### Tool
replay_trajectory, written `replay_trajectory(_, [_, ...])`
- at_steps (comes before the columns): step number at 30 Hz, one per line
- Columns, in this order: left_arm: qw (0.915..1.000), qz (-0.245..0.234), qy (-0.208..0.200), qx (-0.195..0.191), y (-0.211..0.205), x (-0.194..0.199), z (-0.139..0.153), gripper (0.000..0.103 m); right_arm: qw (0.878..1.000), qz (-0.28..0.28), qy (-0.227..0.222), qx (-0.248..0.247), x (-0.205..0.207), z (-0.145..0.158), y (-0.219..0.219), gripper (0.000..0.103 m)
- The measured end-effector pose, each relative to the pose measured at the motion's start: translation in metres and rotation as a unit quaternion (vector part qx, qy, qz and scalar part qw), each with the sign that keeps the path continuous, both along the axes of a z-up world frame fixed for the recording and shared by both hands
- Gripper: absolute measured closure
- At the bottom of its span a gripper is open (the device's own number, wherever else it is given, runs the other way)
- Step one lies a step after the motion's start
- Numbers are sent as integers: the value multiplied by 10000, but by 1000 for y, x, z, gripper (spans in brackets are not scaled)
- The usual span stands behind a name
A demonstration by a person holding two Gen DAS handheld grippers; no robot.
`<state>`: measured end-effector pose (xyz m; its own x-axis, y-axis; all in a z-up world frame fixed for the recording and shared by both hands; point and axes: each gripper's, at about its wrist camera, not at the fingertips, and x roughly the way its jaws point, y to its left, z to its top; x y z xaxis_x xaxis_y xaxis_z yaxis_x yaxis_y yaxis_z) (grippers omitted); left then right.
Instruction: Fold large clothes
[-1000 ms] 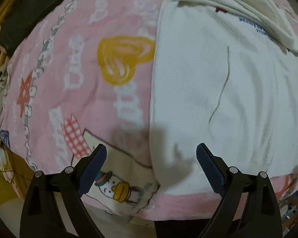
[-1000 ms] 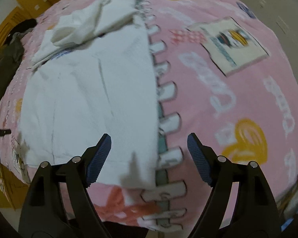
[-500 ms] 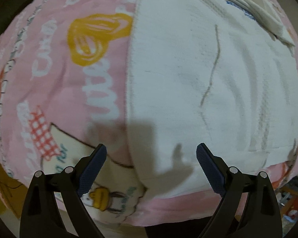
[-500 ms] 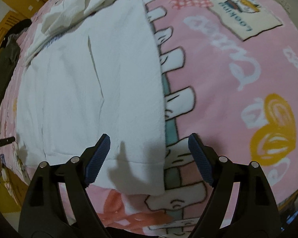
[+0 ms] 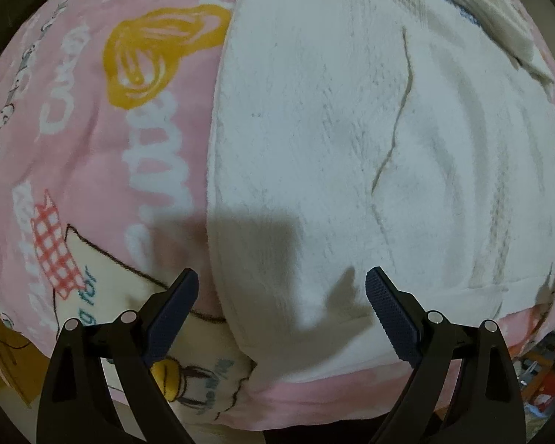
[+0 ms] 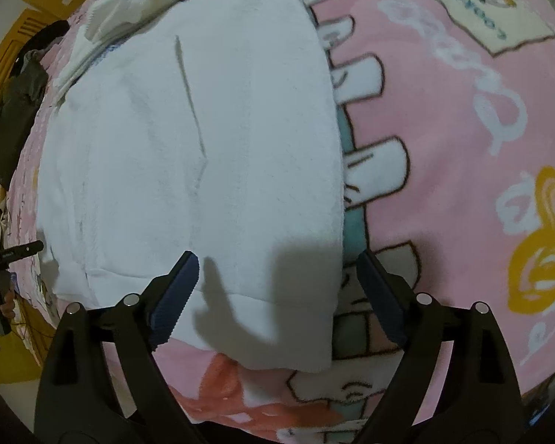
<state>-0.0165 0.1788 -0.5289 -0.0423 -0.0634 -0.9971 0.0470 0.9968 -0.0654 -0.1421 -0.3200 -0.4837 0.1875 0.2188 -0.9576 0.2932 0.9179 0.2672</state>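
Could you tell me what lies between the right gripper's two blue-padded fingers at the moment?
In the right wrist view, the right gripper, jaws opening, frames the near corner of the white fleecy garment and a strip of pink printed blanket; neither pad touches them.

pink cartoon blanket (image 6: 444, 170) (yellow wooden furniture (image 6: 7, 63) behind)

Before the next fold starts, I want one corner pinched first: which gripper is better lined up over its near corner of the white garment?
Right, probably. The right gripper has the white garment corner between its opening jaws. The left gripper is open too, but its corner sits lower, nearer one finger.
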Motion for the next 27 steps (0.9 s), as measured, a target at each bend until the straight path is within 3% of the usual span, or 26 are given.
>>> replay_trajectory(4, [9999,32,92,83,-2,-7,-11,14,9999,-37,79,115,-4,-8,-3,17])
replay_trajectory(8, [9985,148,441,-302,3,-14,-26,14,9997,-59,66,242,-5,-10,-3,14])
replay_trajectory(11, [9980,89,468,-425,-3,-21,-29,13,9991,-20,89,412,-5,-11,-2,13])
replay_trajectory(20, [9956,117,478,-792,-25,-33,-20,12,9966,-2,84,817,-8,-15,10,9])
replay_trajectory(27, [9963,-190,479,-684,-68,-35,-15,14,9946,21,319,985,-6,-25,12,6])
